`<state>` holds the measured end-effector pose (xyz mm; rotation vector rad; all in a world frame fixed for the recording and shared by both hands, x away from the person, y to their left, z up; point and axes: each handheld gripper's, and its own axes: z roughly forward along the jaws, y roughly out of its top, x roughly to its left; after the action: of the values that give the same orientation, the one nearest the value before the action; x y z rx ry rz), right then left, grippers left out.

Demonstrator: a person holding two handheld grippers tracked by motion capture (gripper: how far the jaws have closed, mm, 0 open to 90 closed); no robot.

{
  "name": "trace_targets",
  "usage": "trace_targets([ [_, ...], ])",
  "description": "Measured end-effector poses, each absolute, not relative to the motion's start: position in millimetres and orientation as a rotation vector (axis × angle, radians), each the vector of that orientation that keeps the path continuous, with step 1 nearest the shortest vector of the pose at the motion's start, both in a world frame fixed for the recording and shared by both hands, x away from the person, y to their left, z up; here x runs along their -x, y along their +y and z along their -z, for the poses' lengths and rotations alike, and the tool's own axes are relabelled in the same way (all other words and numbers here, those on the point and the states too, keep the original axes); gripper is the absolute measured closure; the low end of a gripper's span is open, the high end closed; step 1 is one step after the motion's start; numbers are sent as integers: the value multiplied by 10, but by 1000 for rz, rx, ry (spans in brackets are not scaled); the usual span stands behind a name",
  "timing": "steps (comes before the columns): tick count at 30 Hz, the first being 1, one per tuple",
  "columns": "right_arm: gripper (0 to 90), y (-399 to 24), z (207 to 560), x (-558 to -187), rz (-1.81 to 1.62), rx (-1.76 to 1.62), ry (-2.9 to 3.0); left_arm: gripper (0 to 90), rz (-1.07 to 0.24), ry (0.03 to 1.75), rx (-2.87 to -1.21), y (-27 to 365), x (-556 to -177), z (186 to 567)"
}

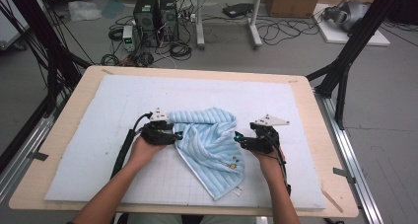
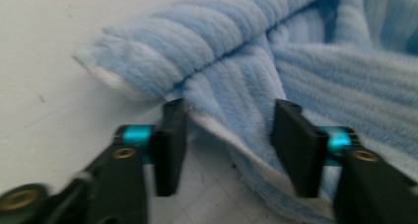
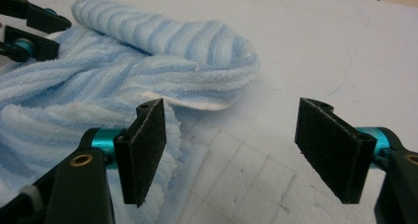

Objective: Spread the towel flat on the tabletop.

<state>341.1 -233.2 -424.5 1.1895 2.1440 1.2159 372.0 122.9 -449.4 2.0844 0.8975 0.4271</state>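
Note:
A light blue striped towel [image 1: 212, 140] lies crumpled on the white mat [image 1: 98, 135], with one corner pointing toward the person. My left gripper [image 1: 178, 135] is at the towel's left edge. In the left gripper view its jaws [image 2: 229, 135] stand apart around the towel's [image 2: 296, 61] folded edge, which passes between them without being squeezed. My right gripper [image 1: 237, 136] sits at the towel's right side. Its jaws [image 3: 231, 135] are wide open over bare mat, and the left pad [image 3: 148, 150] is beside the towel's [image 3: 98, 86] hem. The left gripper [image 3: 29, 31] appears far off in the right gripper view.
The mat covers most of a wooden table [image 1: 315, 150]. Black frame posts [image 1: 345, 61] stand at both sides of the table. Computers and cables [image 1: 153, 21] lie on the floor beyond the far edge.

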Motion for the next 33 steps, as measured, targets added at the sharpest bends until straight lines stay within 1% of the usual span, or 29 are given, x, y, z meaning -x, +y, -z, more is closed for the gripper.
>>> trace_targets([
  [1,272,-2327,4250,-3409,-1210,-1190,2149,653,-408,867,-2096,1227,-3709,4485],
  [2,272,-2327,4255,-3408,-1207,-1190,2152,777,-416,850,-2110,1224,-3696,4480],
  [4,272,-2326,4269,-3406,-1195,-1194,2157,836,-428,840,-2121,1251,-3674,4459],
  [8,273,-2329,4282,-3403,-1197,-1208,2158,841,-408,888,-2050,1451,-3624,4406],
  [15,275,-2301,4280,-3404,-1208,-1218,2155,839,-407,946,-1995,1932,-3483,4373],
  [20,291,-2265,4301,-3417,-1206,-1217,2167,839,-416,988,-1965,2204,-3370,4403],
  [24,354,-2191,4322,-3423,-1235,-1219,2189,836,-417,1018,-1936,2347,-3337,4417],
  [26,427,-2103,4340,-3429,-1233,-1183,2215,835,-416,1018,-1933,2361,-3339,4428],
  [29,517,-1930,4390,-3458,-1223,-1120,2258,834,-416,1021,-1937,2336,-3351,4441],
  [31,555,-1744,4435,-3512,-1204,-1086,2292,834,-420,1016,-1946,2321,-3353,4445],
  [32,555,-1744,4435,-3512,-1204,-1086,2292,834,-424,1017,-1947,2320,-3353,4445],
  [33,581,-1629,4474,-3575,-1204,-1073,2314,832,-422,1020,-1944,2321,-3351,4444],
])
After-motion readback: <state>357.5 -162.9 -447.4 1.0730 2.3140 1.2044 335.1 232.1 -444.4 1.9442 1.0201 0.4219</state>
